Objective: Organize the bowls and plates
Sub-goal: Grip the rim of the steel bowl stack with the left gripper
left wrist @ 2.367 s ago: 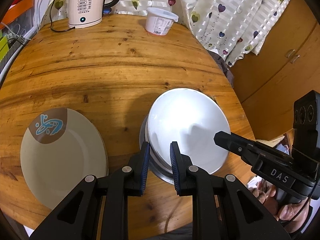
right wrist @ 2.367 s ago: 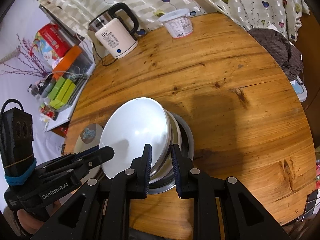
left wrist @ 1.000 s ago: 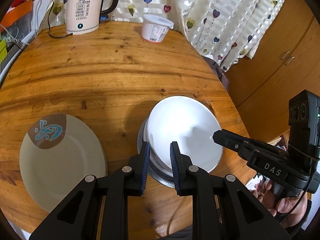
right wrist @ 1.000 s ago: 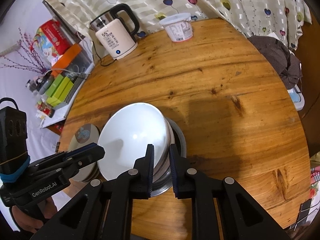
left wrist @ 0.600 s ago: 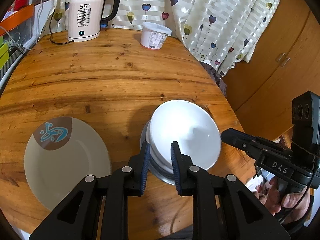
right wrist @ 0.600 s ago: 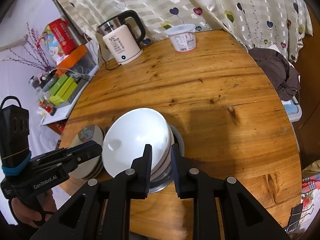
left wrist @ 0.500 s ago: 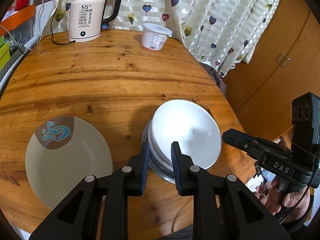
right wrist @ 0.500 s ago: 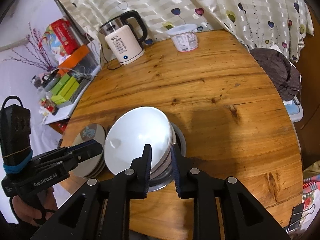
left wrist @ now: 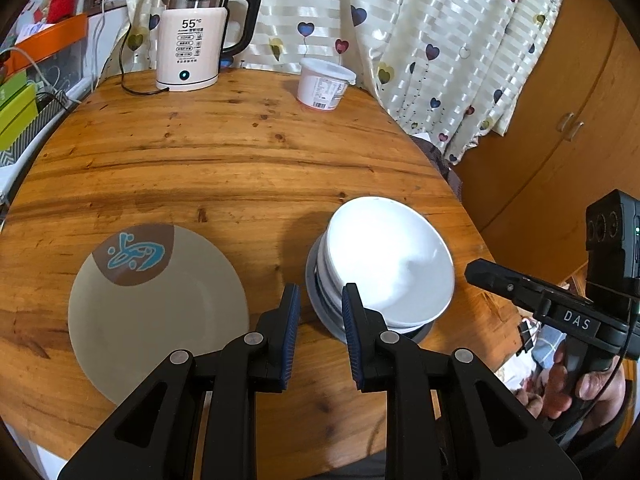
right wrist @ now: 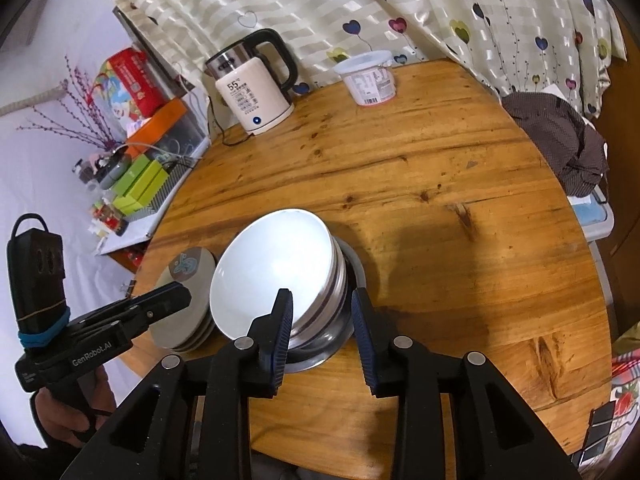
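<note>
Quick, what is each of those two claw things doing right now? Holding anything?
Left gripper: open, holding nothing.
Right gripper: open, jaws just widened around the bowl stack, pads not pressing it.

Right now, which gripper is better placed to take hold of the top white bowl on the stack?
Probably the right gripper: its jaws have just been opening and frame the near rim of the bowl stack. The left gripper points at bare table between the stack and the plates.
</note>
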